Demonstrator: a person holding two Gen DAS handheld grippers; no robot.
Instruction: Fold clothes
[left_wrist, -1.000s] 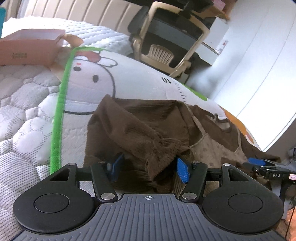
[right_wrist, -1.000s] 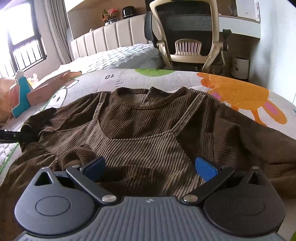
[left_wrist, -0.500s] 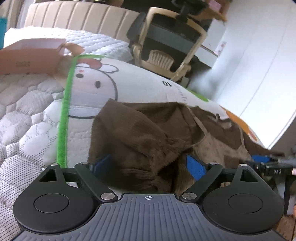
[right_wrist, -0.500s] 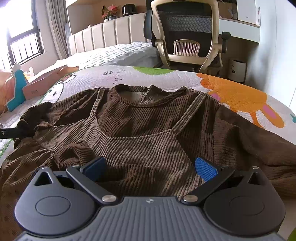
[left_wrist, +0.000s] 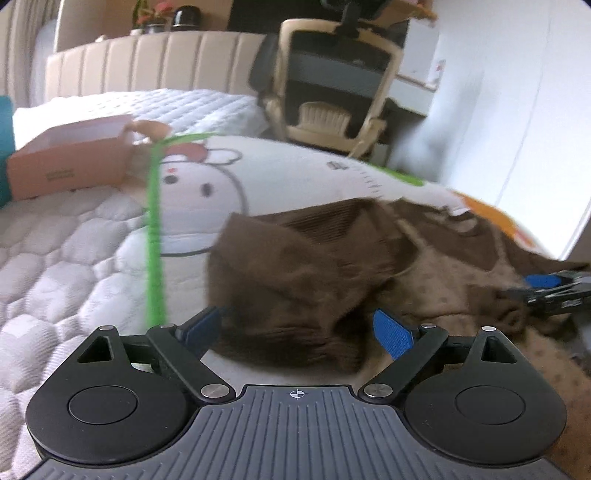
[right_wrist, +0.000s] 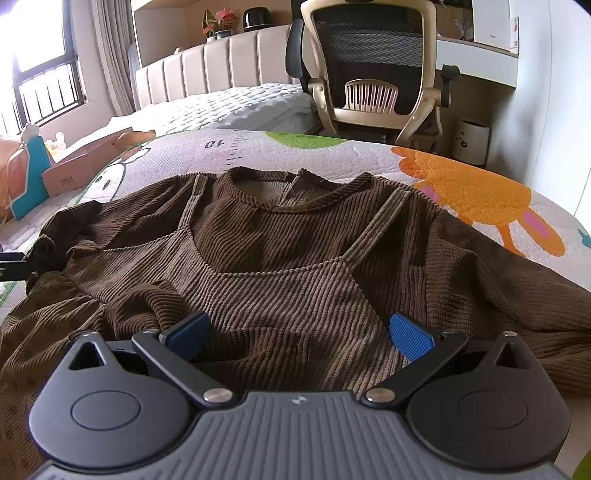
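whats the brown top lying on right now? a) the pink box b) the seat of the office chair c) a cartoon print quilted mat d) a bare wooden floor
c: the brown top is spread on the cartoon print quilted mat, with the orange animal and the ruler marks showing around it.

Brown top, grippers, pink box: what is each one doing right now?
Brown top: spread front-up on the cartoon mat, one sleeve bunched and folded inward.
Left gripper: fingers open, holding nothing, sleeve lying between them.
Right gripper: fingers open, low over the top's front.
Pink box: open, no lid on it, sitting on the bed.
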